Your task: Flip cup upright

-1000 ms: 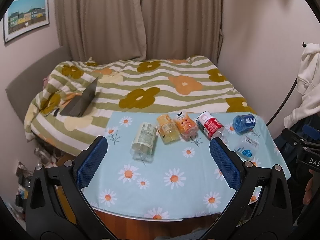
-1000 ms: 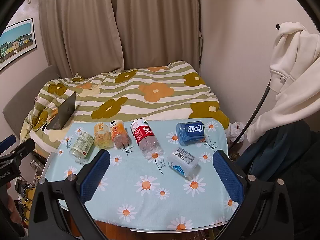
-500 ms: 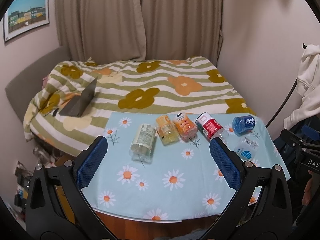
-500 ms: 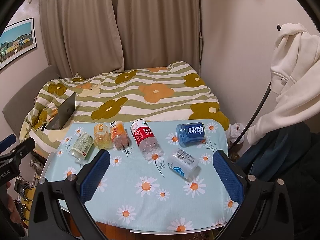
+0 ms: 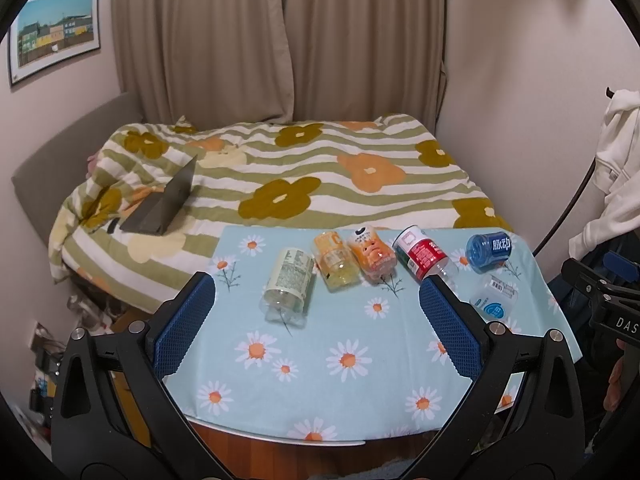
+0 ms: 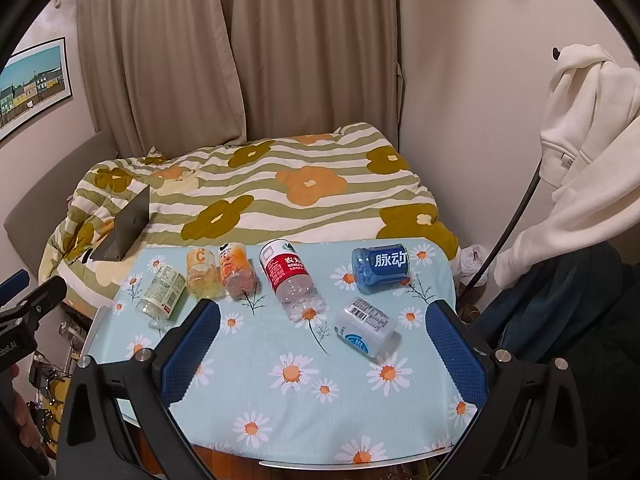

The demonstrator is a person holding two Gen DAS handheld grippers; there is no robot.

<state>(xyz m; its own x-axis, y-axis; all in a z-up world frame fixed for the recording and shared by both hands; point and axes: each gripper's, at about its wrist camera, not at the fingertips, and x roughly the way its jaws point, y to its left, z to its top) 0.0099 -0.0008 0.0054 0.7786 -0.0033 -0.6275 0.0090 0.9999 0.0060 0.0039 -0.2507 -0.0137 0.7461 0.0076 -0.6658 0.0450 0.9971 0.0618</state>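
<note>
Several cut-bottle cups lie on their sides on the daisy-print table (image 5: 348, 396) (image 6: 256, 376): a green-label cup (image 5: 289, 284) (image 6: 160, 291), a yellow cup (image 5: 335, 266) (image 6: 203, 273), an orange cup (image 5: 372, 255) (image 6: 237, 274), a red-label cup (image 5: 422, 254) (image 6: 291, 275), a blue cup (image 5: 489, 250) (image 6: 381, 268) and a white cup (image 5: 494, 300) (image 6: 366, 326). My left gripper (image 5: 318, 320) is open and empty above the table's near left part. My right gripper (image 6: 322, 342) is open and empty above the near right part.
A bed with a flowered striped duvet (image 5: 320, 168) lies beyond the table, with a half-open laptop (image 5: 164, 204) on it. A white hoodie (image 6: 588, 120) hangs at the right. Curtains cover the far wall. The floor shows past the table's near edge.
Both views have shifted very slightly; the cups sit a touch higher in the left wrist view. The cups have not moved and both grippers stay open.
</note>
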